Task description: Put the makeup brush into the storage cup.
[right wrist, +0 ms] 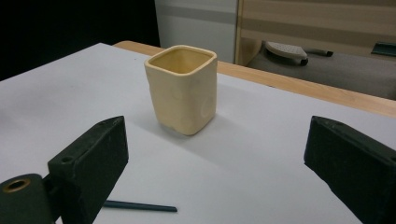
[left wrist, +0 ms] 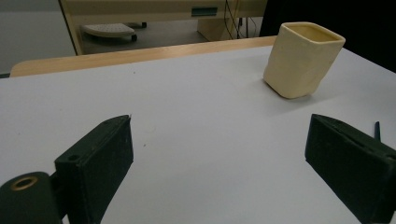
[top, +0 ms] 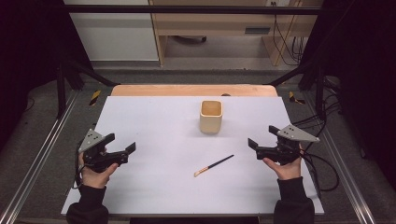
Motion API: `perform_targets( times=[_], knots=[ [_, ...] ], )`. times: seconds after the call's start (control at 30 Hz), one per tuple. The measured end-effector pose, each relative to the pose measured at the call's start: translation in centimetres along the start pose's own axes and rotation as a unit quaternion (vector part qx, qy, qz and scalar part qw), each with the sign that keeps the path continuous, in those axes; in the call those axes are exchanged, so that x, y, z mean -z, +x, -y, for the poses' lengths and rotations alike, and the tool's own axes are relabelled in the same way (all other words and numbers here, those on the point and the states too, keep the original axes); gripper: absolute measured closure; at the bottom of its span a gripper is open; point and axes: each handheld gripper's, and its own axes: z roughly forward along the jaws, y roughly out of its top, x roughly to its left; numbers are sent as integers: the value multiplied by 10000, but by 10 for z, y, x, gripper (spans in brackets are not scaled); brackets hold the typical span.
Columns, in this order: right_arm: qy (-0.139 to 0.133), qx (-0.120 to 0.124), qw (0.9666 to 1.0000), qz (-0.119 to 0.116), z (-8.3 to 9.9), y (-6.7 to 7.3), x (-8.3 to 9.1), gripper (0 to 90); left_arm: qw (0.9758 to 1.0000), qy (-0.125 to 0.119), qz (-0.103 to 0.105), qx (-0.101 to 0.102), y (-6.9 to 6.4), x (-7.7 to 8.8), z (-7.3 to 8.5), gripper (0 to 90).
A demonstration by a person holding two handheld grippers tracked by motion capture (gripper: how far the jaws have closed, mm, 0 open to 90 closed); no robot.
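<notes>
- Squarish, matte cream cup [top: 211, 116] stands upright on the smooth white bench [top: 154, 182].
- Thin dark brush [top: 214, 165] lies flat nearby.
- Left gripper [top: 123, 145] and right gripper [top: 261, 140]: jaws wide, empty.

No readable text, label, brand, number or sign is found on anything shown ahead of either claw.

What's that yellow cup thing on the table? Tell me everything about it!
The cup is pale cream-yellow, squarish with rounded corners, and looks like glazed ceramic with slightly dented sides. It has no handle or lid and looks empty as far as its inside shows. It stands upright on the white table, toward the far middle. Nothing touches it but the table.
</notes>
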Motion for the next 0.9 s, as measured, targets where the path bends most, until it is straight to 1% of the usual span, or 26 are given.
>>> perform_targets(
  times=[0.07, 0.37, 0.53, 0.63, 0.8, 0.83, 0.87, 0.9],
  knots=[
    [27, -22, 10000, 2, 0, 0, 0, 67, 10000, 15, -14, -15, 0, -1, 1, 75],
    [115, 25, 9999, -23, -1, 2, 0, 70, 10000, 68, -30, -35, -1, -3, 4, 78],
    [201, 148, 9996, -116, -5, 8, -3, 75, 9999, 142, -11, -77, -3, -5, 5, 79],
    [327, 223, 9990, -188, -8, 13, -7, 77, 9998, 161, -17, -90, -3, -6, 5, 79],
    [599, 373, 9968, -365, -10, 25, -16, 82, 9998, 184, -14, -105, -4, -7, 6, 81],
    [599, 373, 9968, -365, -10, 25, -16, 82, 9998, 184, -14, -105, -4, -7, 6, 81],
    [655, 439, 9960, -415, -10, 29, -21, 91, 9997, 212, -7, -132, -4, -8, 7, 81],
    [670, 438, 9958, -443, -10, 31, -24, 94, 9997, 212, -7, -132, -4, -8, 7, 82]
  ],
)
